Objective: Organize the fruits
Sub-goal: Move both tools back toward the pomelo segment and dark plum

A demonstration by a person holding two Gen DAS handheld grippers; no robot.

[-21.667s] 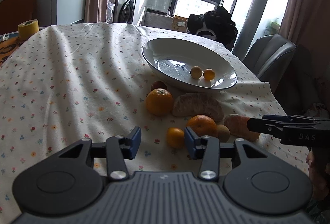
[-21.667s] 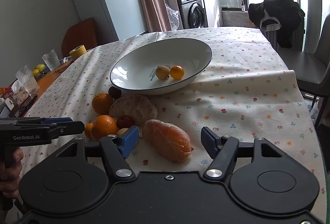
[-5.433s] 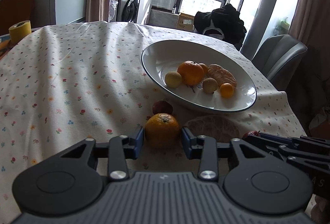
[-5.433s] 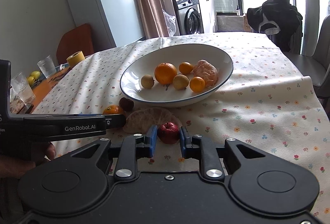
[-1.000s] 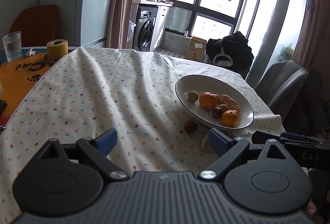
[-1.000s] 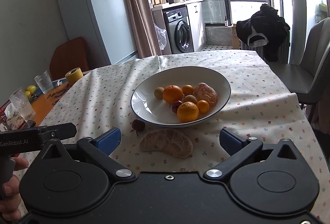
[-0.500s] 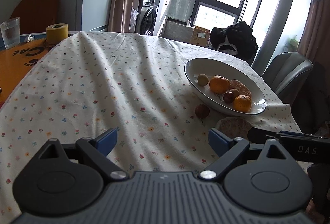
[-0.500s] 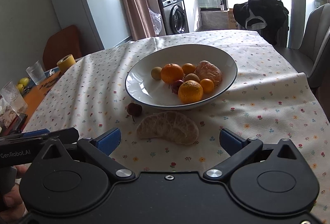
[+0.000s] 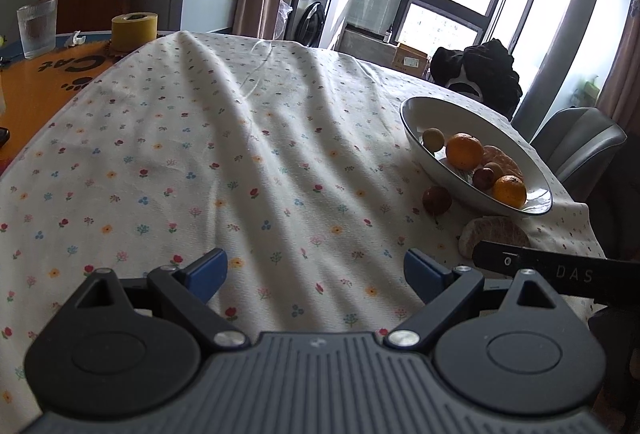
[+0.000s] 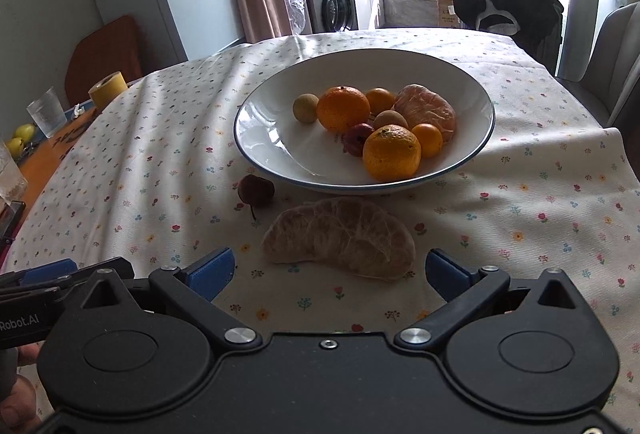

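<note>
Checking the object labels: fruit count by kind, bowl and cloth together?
Unpeeled oranges: 2
Small orange fruits: 2
Peeled citrus pieces: 2
Small yellow-green round fruits: 2
Small dark red fruits: 2
Total: 10, with 8 in the bowl and 2 on the tablecloth.

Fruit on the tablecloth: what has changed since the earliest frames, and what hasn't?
Most loose fruit now sits in the bowl: two oranges, a peeled citrus, a red fruit and small ones. Left gripper released its orange, right gripper its red fruit; both are open. The peeled citrus half and dark fruit remain outside.
</note>
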